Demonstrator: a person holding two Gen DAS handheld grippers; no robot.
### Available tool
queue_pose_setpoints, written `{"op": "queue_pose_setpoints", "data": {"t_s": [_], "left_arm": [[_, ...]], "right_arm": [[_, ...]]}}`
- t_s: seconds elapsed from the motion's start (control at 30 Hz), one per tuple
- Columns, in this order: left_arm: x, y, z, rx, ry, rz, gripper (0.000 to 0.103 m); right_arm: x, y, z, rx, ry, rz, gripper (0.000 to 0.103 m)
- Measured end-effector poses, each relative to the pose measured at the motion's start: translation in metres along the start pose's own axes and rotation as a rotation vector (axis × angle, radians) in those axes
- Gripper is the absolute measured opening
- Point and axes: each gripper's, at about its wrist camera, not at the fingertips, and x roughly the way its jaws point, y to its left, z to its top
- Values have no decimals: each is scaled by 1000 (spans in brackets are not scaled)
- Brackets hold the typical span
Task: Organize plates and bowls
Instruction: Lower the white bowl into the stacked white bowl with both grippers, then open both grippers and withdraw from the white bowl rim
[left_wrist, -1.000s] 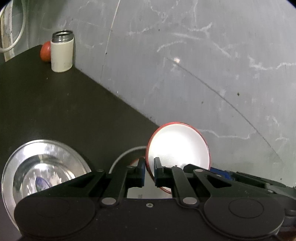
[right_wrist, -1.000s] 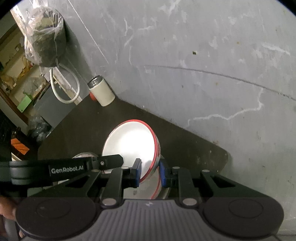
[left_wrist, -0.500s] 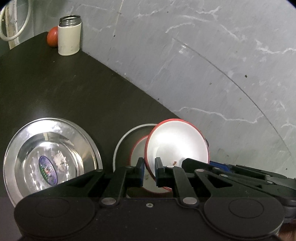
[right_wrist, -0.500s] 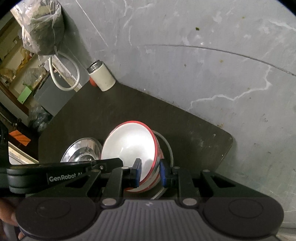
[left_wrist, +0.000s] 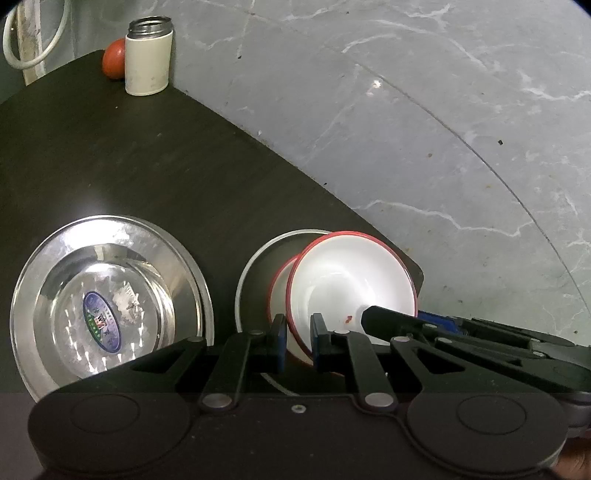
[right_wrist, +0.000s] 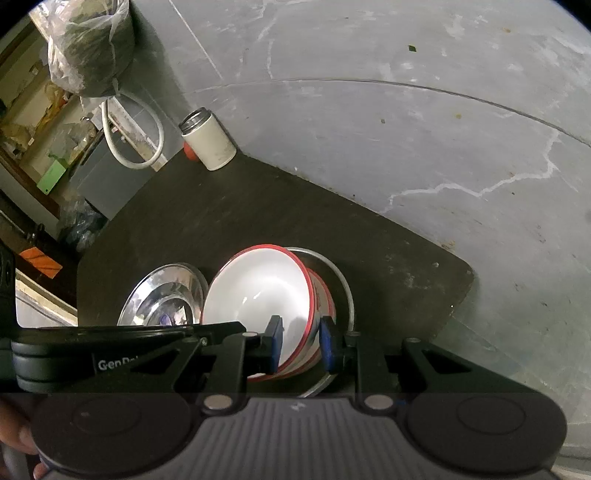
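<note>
Your dark table (left_wrist: 147, 166) fills the left half of the left wrist view and runs to a clipped corner at 4 o'clock in the right wrist view, grey cracked floor (right_wrist: 406, 147) past it. Only your right wrist view shows the clutter at 10 o'clock: bagged stuff (right_wrist: 88, 44), white hose loop (right_wrist: 133, 125), grey box (right_wrist: 107, 184). Only your left wrist view shows the steel plate (left_wrist: 107, 295) in full, sticker at centre, at 8 o'clock; the right view cuts it off behind the other tool's arm. A second steel plate (left_wrist: 258, 266), lower centre in both views, carries the stacked bowls: top white bowl with red rim (left_wrist: 351, 280) sits tilted in a lower red-rimmed bowl (left_wrist: 282, 291), whose striped outer wall shows only in the right view. Small red speck inside the top bowl near your left claw. Left gripper (left_wrist: 298, 341) is narrow, one finger either side of the top bowl's near rim; contact looks tight but pads are partly hidden. Right gripper (right_wrist: 302, 343) straddles the far-side rim, gap a bit wider, outer pad apart from the bowl wall, so can't tell if it grips. Cream flask (left_wrist: 147, 55) with a red round thing (left_wrist: 114, 62) behind it stands at 11 o'clock by the table's far edge; can't tell what the red thing is.
</note>
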Motion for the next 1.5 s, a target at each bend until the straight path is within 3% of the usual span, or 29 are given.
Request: {"op": "queue_pose_setpoints", "data": {"t_s": [1.17, 1.23, 1.27, 1.5], "left_arm": [[3, 8, 0, -46, 30, 5, 16], [4, 7, 0, -47, 29, 5, 16], [4, 7, 0, -47, 29, 6, 16], [4, 7, 0, -49, 24, 3, 17]], "right_arm": [[4, 11, 5, -57, 43, -27, 30], [2, 11, 6, -60, 41, -34, 32], [2, 11, 6, -61, 40, -42, 38], [1, 8, 7, -51, 42, -53, 38]]}}
